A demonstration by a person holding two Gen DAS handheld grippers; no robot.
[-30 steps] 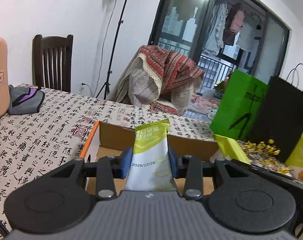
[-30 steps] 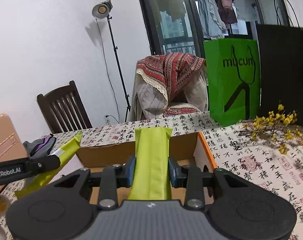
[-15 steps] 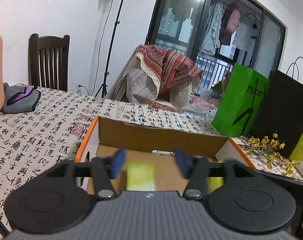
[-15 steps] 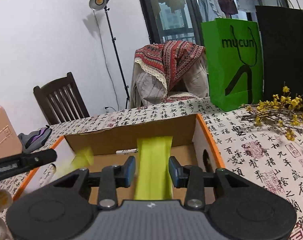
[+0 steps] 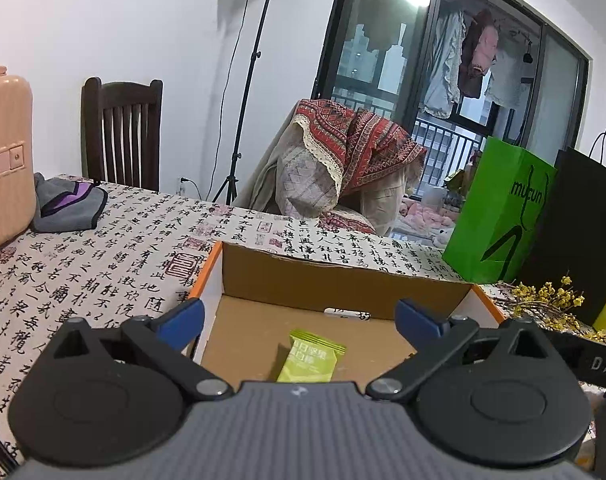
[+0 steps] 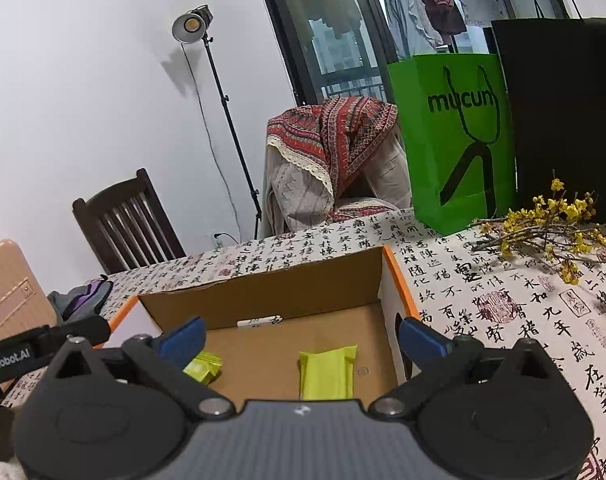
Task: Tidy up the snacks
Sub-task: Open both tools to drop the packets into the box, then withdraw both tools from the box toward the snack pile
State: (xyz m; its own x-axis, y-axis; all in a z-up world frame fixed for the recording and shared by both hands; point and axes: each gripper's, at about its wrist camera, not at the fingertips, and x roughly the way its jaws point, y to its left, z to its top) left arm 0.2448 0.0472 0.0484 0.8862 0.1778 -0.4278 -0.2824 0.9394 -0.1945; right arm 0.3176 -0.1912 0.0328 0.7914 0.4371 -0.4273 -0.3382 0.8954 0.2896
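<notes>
An open cardboard box (image 5: 343,276) with orange edges stands on the table; it also shows in the right wrist view (image 6: 263,292). Two green snack bars lie flat on its floor. My left gripper (image 5: 299,320) is open and empty above one bar (image 5: 311,360). My right gripper (image 6: 301,336) is open and empty above the other bar (image 6: 327,372). The first bar shows at the left in the right wrist view (image 6: 205,368). The left gripper's body (image 6: 43,344) shows at the left edge of the right wrist view.
The table has a calligraphy-print cloth (image 5: 83,272). A green paper bag (image 6: 451,140), a black bag (image 6: 567,120) and yellow flower twigs (image 6: 551,232) stand right of the box. A pink suitcase (image 5: 3,152) and a grey pouch (image 5: 69,204) are at the left. Chairs stand behind the table.
Both grippers have opened and let go of their green snack bars. The bars dropped and now lie flat on the box floor.
</notes>
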